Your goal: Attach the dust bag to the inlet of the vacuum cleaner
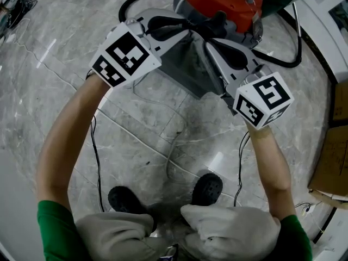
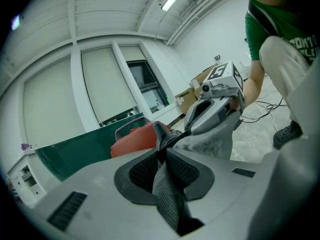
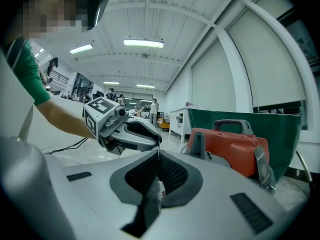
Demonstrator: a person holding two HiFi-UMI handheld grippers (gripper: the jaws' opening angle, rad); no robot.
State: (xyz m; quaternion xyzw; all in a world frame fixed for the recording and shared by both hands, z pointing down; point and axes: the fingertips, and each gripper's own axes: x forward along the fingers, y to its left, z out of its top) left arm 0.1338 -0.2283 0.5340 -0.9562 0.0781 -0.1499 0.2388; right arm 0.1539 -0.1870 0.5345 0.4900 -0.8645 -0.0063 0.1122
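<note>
Tag [image 3: 263, 165] on red vacuum [image 3: 225, 145], print illegible

My floor, grey marbled tile

I stand on the pale veined floor [image 1: 179, 129] in black shoes [image 1: 208, 188]. The red vacuum cleaner [image 1: 220, 1] sits on it at the far side, straight ahead of me, with its black hose [image 1: 293, 58] looping out beside it. Thin cables [image 1: 97, 162] trail across the tiles near my feet, and flattened cardboard [image 1: 331, 167] lies at the right edge.

Red vacuum cleaner [image 1: 220, 1], grey dust bag [image 1: 185, 64].
</note>
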